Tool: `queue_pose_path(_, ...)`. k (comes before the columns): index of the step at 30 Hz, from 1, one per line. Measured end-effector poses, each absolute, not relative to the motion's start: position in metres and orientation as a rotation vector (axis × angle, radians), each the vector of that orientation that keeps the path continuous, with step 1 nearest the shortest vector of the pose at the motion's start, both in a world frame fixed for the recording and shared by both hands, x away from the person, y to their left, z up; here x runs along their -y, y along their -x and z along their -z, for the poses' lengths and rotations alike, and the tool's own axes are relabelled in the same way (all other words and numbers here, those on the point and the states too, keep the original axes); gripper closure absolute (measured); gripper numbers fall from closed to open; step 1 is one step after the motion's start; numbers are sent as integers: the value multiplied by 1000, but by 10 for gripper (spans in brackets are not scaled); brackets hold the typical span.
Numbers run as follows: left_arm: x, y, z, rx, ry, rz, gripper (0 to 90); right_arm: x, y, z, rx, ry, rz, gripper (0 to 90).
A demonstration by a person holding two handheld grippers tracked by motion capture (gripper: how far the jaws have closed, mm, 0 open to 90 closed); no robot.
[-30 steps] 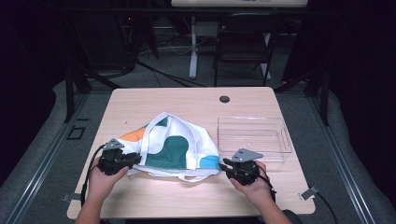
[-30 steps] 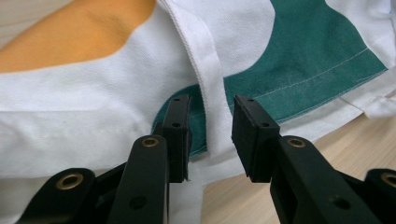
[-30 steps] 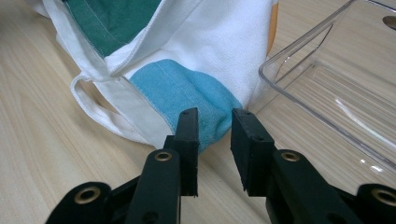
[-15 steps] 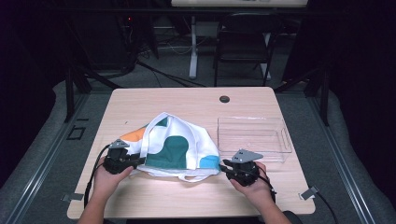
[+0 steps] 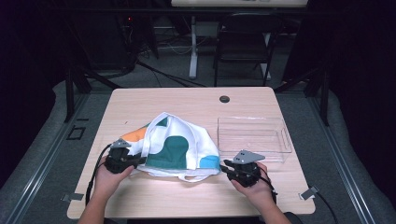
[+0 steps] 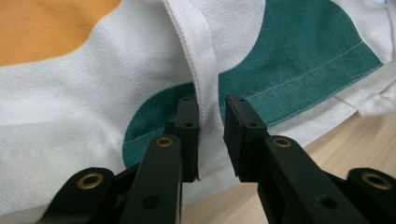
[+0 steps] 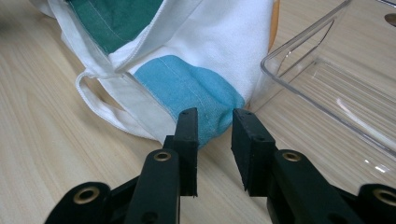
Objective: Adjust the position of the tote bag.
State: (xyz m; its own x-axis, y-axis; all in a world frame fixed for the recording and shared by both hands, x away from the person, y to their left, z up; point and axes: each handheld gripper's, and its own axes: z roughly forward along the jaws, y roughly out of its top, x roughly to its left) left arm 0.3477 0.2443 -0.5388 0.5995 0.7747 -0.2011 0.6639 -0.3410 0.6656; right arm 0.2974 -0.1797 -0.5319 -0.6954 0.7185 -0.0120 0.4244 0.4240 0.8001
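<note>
Cloth bag, white with green, orange, blue patches; both claws open.

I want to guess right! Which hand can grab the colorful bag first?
Probably the left. The left gripper already has the bag's white strap between its jaws, which have just been closing. The right gripper sits open at the blue corner, gripping nothing.

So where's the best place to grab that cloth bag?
Probably the white strap that lies across the bag, approached low from the bag's left edge. It is a narrow raised band that already runs between the left gripper's jaws, easier to pinch than the flat panels.
</note>
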Motion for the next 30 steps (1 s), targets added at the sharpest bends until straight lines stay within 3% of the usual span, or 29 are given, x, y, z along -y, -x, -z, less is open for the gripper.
queue_pose_path(1, -244, -348, 539, -1132, -2100, -204, 812, 180, -297, 532, -2331, -979, -1162, 712)
queue_pose_path(6, -245, -344, 533, -1111, -2088, -257, 875, 179, -296, 528, -2333, -979, -1154, 690)
queue_pose_path(16, -249, -342, 526, -1081, -2056, -266, 881, 167, -291, 512, -2349, -945, -1124, 703)
queue_pose_path(30, -252, -340, 520, -1063, -2035, -280, 881, 124, -314, 501, -2335, -999, -1163, 716)
